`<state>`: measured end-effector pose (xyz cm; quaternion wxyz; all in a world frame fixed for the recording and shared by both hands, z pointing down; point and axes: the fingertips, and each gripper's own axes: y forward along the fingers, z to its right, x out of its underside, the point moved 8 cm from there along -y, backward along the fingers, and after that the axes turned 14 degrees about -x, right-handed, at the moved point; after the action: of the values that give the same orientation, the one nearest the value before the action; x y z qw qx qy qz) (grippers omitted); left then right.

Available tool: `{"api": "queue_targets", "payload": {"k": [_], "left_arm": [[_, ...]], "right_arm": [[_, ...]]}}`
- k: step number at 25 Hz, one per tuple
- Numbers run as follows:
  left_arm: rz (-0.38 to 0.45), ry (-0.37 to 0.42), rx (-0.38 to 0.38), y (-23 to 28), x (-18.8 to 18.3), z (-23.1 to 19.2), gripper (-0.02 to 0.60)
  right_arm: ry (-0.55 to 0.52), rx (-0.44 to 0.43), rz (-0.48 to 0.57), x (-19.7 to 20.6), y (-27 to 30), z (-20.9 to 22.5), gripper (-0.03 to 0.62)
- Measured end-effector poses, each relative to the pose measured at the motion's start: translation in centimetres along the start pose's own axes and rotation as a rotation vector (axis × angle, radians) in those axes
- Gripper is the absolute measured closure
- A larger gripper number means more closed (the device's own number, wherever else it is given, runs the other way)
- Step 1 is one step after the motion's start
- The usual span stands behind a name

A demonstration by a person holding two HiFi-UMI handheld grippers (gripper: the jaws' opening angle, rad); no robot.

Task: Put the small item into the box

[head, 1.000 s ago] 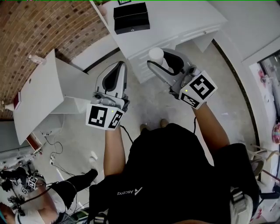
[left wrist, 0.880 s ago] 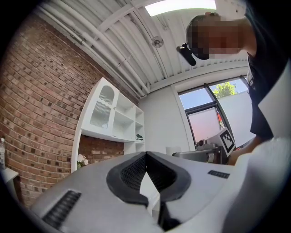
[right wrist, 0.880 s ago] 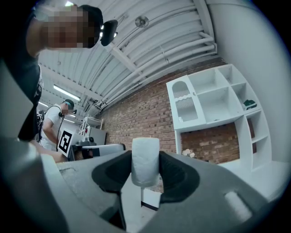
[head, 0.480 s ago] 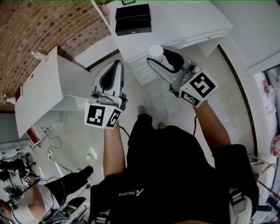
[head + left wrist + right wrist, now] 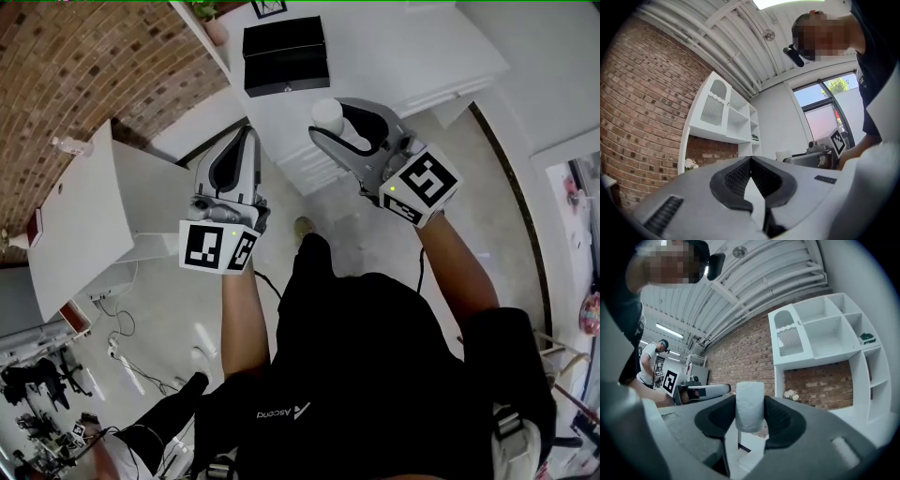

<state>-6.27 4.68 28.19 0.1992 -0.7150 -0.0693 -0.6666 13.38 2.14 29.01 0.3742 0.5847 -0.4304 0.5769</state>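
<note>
A small white cylinder (image 5: 329,116) stands between the black pads of my right gripper (image 5: 334,124), which is shut on it. In the right gripper view the white cylinder (image 5: 749,405) stands upright, pinched at its sides, in my right gripper (image 5: 750,416). A black box (image 5: 285,56) with its lid raised sits on the white table (image 5: 394,52), beyond the gripper's tips. My left gripper (image 5: 247,141) hangs beside the table's left edge over the floor. The left gripper (image 5: 750,161) has its jaws closed tip to tip and holds nothing.
A white shelf unit (image 5: 832,341) stands against a brick wall (image 5: 84,66). A second white table (image 5: 80,220) is at the left. A small potted plant (image 5: 208,21) and a framed picture (image 5: 269,7) sit behind the box. Another person (image 5: 649,363) stands far off with equipment.
Both grippers have drifted slightly toward the table and the black box as the person steps forward. The cylinder stays in the right gripper's grip.
</note>
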Motion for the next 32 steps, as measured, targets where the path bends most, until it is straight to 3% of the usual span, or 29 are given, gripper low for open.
{"api": "queue_targets", "payload": {"k": [11,17,25,32], "left_arm": [[-0.003,0.012,0.041,10.9,4.0,-12.5,0.583],[-0.041,0.018,0.085,15.4,7.4,-17.1,0.583],[-0.103,-0.014,0.078,19.3,11.0,-20.7,0.583],[-0.144,-0.023,0.025,21.2,12.6,-21.9,0.583]], "right_arm": [[-0.011,0.007,-0.153,4.1,13.1,12.1,0.416],[0.010,0.017,-0.261,7.2,18.5,17.2,0.414],[0.063,-0.049,-0.587,13.8,24.1,23.5,0.414],[0.135,-0.129,-0.857,19.9,27.7,27.0,0.414]]}}
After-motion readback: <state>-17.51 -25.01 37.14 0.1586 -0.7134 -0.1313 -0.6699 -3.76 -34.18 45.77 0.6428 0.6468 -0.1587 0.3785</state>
